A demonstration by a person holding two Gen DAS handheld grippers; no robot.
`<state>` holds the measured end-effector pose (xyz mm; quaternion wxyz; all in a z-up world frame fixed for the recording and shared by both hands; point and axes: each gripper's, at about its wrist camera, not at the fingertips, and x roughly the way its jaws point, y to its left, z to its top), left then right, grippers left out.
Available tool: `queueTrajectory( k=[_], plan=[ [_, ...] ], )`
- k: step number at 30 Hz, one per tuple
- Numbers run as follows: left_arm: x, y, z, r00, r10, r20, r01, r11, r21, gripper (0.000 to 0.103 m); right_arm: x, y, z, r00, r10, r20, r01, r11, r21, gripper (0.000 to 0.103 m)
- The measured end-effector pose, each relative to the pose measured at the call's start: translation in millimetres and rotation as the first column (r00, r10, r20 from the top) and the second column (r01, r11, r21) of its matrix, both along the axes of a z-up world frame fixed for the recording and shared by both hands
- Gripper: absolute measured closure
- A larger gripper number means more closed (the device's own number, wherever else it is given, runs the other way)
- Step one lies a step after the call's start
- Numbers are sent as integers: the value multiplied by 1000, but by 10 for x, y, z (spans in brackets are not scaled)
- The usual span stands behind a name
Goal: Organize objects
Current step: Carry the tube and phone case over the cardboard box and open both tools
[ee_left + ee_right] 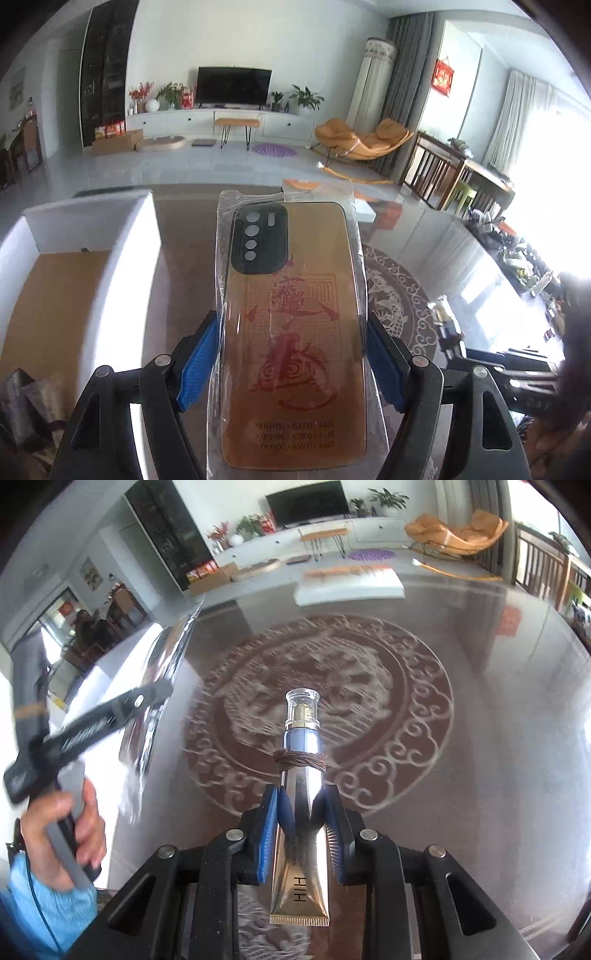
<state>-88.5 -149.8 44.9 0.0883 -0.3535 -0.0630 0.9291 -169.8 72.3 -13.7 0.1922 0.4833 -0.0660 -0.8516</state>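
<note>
In the left wrist view my left gripper (291, 325) is shut on a gold phone case (291, 332) with a red print and a black camera block, sealed in clear plastic wrap. Its blue pads (195, 365) press on the case's long sides, and it hangs above the glass table (184, 258). In the right wrist view my right gripper (303, 794) is shut on a gold and silver cosmetic tube (301, 849) that points away from me. The tube has a clear cap (302, 705) and a brown hair tie (301, 760) wound round its neck.
An open white box (92, 229) with a brown bottom stands to the left of the case, with wrapped items (22, 398) in its near corner. The table bears a round ornament (321, 709). A flat white box (351, 583) lies at the far edge. A person's hand (62, 834) holds the other gripper.
</note>
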Motion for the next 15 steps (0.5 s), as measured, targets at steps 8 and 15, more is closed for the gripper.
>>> queueTrajectory(
  k=[8,15],
  plan=[
    [667,-1585,225,950,313,6,-309,938,-156,29,89,-1603,786,956,284,-73,-293,932,-214,77],
    [854,-2652,-419,811,543,217,-500,836,-227,29,289,-3223,608,855,519,-3,-509,838,-198,76]
  ],
)
